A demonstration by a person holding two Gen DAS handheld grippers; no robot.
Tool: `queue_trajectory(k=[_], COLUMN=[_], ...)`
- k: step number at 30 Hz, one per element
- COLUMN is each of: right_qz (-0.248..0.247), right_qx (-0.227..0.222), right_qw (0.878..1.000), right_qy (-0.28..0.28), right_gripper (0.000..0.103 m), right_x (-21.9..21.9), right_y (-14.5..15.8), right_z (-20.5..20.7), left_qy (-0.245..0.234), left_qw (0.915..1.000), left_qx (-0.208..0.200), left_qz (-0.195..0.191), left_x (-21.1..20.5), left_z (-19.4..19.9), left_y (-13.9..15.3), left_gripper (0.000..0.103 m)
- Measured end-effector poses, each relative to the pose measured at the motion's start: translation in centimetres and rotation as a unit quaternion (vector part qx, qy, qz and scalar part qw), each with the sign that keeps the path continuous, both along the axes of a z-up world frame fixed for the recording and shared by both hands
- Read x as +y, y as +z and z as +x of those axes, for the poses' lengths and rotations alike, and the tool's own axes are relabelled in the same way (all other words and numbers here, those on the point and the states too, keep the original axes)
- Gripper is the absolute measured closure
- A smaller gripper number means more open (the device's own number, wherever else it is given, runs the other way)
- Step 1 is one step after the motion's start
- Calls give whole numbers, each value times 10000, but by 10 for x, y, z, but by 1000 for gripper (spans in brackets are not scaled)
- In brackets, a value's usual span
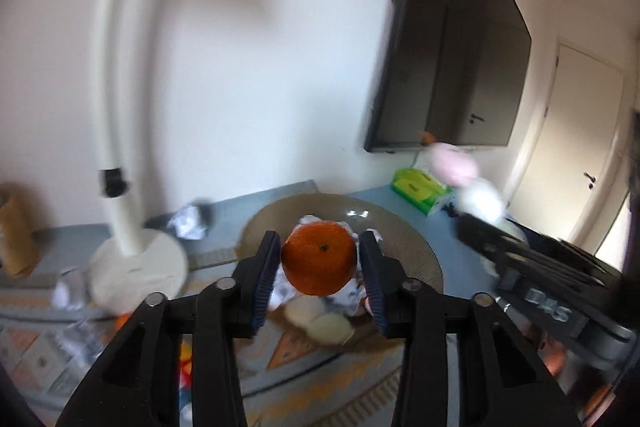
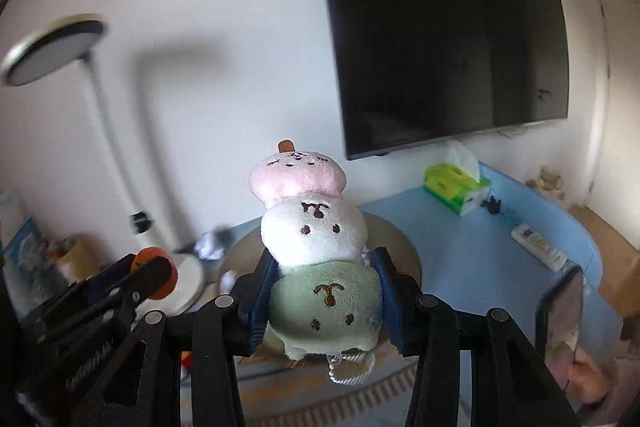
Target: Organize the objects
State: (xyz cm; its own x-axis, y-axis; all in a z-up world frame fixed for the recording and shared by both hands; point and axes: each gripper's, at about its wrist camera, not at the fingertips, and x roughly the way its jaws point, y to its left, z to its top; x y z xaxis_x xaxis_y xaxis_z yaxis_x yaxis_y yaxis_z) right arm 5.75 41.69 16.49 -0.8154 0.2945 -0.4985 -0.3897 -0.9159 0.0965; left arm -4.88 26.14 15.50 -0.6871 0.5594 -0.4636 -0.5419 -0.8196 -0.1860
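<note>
Left claw [image 1: 319, 269] is gripping an orange [image 1: 319, 257]; both blue pads are pressing its sides, and the fruit is hanging clear above a round brownish plate [image 1: 416, 247] lying just beyond and beneath the fingertips. Crumpled wrappers [image 1: 191, 221] are lying off to the claw's left, near a white lamp base [image 1: 140, 267].

Right claw [image 2: 324, 301] is clamping a plush toy [image 2: 316, 231] by its green bottom ball; the white and pink balls are sticking out past the fingertips. A green tissue box [image 2: 456, 189] is sitting on the blue table [image 2: 500, 275] ahead and to the right, a remote [image 2: 540, 247] nearer on the right.
</note>
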Motion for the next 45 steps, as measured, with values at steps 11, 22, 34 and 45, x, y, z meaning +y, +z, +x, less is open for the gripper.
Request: queue_trajectory(k=[11,22,34,45], right_qz=[-658,-155,164,359], right_qx=[-496,-838,-920,-967], right_qw=[9915,9784,9771,9780], right_qy=[1010,1883,1910,1815], right_gripper=[39,9,4,4], right_x=[-1,-145,-155,-159], right_y=[-62,-139,-140,-141], right_z=[27,10,9,10], left_qy=[787,2392,2333,2093], left_qw=[9964,9666,9700,9650], left_qx=[-273,-892,-560,-1250], left_qz=[-154,-207,-386,967], left_x=[-99,-252,-241,-284], left_z=[51,94,102,92], left_y=[-28,-126,-122,-135], left_gripper=[17,1,1,1])
